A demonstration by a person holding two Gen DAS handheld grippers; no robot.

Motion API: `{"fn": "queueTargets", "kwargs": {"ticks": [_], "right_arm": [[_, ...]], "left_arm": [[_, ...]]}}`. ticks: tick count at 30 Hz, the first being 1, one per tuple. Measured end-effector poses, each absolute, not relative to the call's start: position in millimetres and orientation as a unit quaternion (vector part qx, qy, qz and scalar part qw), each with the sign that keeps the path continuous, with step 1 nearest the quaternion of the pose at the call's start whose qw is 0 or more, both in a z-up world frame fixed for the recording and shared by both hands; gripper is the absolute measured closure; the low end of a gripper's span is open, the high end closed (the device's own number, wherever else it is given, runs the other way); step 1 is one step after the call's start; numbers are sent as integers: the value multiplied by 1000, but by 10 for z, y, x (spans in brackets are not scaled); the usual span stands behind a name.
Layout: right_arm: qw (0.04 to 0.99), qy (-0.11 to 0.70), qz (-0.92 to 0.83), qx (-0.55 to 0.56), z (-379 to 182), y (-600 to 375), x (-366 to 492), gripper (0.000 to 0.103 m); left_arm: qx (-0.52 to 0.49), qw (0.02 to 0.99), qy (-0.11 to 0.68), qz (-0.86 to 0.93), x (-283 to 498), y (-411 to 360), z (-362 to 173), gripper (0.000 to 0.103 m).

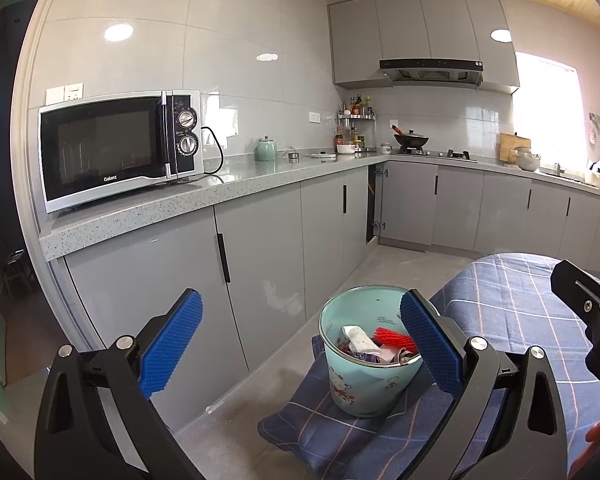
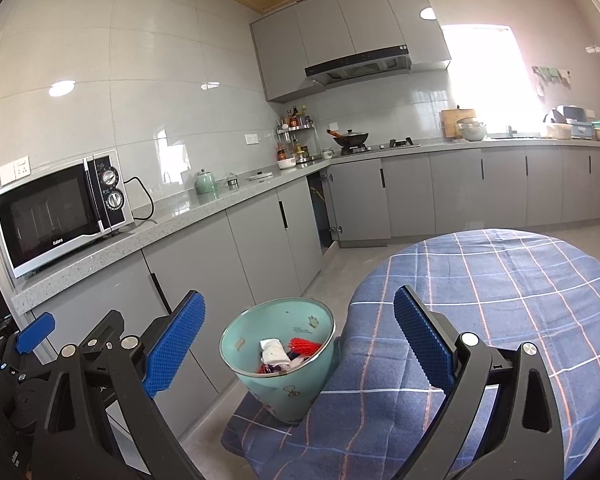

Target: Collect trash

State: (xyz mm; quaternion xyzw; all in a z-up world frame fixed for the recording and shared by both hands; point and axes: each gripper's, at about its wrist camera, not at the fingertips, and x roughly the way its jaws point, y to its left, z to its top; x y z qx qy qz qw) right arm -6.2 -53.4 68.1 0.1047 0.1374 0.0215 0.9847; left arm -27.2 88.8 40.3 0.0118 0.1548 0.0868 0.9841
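Kitchen scene seen from both wrist cameras. The left gripper and the right gripper each have black angular frames with silver rivets and flat blue pads of a fine waffle texture; on both, the jaws stand spread wide and released, with nothing between them. The trash bin, a round, tapered pail of pale mint plastic with a thin metallic-looking rim and cartoon prints on its wall, sits on a low surface draped by the hanging edge of a blue plaid tablecloth, just beside the round table that the cloth covers. The bin tilts slightly and is partly filled: a crumpled white paper wad, a ribbed red foam net and some darker wrappers lie inside, below the rim. The cloth is soft woven fabric with white and orange-pink lines crossing in squares, and it folds in pleats where it falls from the table edge. To the left runs a bench of speckled grey stone above glossy flat grey cabinet doors with slim black handles. On it rests a boxy silver-and-black microwave with two round dials, and farther along a small rounded green teapot. At the corner a black wok sits on the hob under a dark range hood. The floor is matte grey concrete.
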Motion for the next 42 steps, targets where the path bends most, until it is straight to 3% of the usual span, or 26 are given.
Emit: {"fn": "queueTargets", "kwargs": {"ticks": [42], "right_arm": [[985, 133, 19, 112, 709, -530, -79, 9]], "left_arm": [[11, 984, 154, 84, -294, 856, 422, 5]]}}
